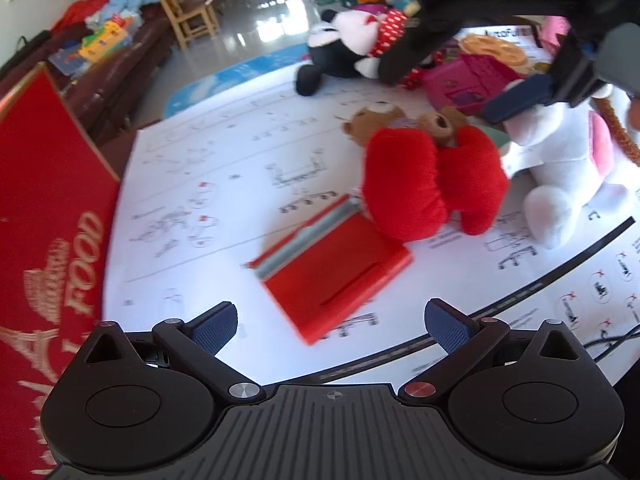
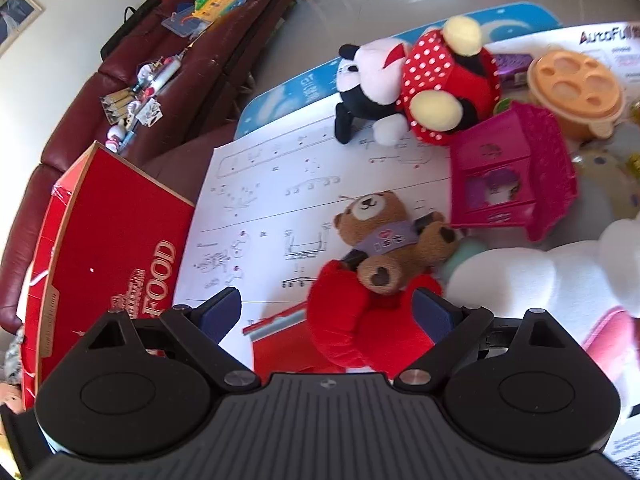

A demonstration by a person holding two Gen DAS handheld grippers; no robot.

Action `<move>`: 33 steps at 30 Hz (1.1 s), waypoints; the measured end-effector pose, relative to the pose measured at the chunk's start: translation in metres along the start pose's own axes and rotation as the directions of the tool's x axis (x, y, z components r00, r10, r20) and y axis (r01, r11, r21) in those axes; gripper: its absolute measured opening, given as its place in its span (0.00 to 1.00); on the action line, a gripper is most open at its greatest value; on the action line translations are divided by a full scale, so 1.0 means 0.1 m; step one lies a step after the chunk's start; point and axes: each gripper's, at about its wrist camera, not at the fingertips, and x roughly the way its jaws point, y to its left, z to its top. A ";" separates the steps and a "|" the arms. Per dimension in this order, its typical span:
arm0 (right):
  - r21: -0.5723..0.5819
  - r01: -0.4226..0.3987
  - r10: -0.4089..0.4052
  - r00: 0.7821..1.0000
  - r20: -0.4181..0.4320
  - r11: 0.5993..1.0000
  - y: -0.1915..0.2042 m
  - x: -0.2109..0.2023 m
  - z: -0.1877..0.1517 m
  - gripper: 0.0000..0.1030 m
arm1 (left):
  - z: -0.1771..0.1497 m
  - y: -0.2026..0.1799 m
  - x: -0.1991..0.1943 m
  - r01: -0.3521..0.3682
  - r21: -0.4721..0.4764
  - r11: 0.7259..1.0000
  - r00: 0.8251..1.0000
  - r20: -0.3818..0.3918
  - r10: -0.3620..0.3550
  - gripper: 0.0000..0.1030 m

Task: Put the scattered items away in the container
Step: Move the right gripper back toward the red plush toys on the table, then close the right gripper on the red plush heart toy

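A brown teddy bear [image 2: 390, 236] hugging a red plush heart [image 2: 360, 332] lies on the white printed sheet [image 2: 272, 208]. My right gripper [image 2: 328, 312] is open and hovers just above the heart, its fingers on either side. A flat red plastic piece [image 1: 336, 272] lies against the heart [image 1: 420, 184], just ahead of my open left gripper [image 1: 330, 320], which holds nothing. The red cardboard box [image 1: 48, 220] lettered FOOD stands at the left of both views [image 2: 112, 232]. In the left wrist view the right gripper's blue finger [image 1: 516, 98] shows above a white plush [image 1: 560, 168].
A black-and-white mouse plush in a red dotted dress [image 2: 412, 84], a pink toy house [image 2: 508, 176] and an orange lidded tub [image 2: 576, 88] crowd the far right. A dark red sofa [image 2: 180, 92] strewn with toys runs behind the box. A wooden chair [image 1: 192, 16] stands on the tiled floor.
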 end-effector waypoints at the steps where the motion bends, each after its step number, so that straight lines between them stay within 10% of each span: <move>1: -0.007 0.010 -0.010 1.000 -0.001 1.000 0.02 0.03 0.00 0.91 | 0.01 -0.04 0.03 0.009 -0.002 1.000 1.000 -0.004 -0.009 1.00; 11: -0.108 0.095 -0.097 0.995 -0.013 0.990 0.14 0.39 -0.05 0.97 | 0.01 -0.14 0.28 0.020 0.021 1.000 0.998 -0.055 -0.019 1.00; 22: 0.110 -0.150 0.170 0.965 -0.201 0.982 -0.06 0.38 -0.38 0.97 | -0.13 0.09 0.29 0.025 -0.034 0.999 0.997 -0.073 -0.028 1.00; 33: 0.196 -0.201 0.245 0.942 -0.232 0.960 -0.11 0.26 -0.65 0.96 | -0.34 -0.24 -0.15 0.114 0.133 0.985 0.993 0.017 -0.117 1.00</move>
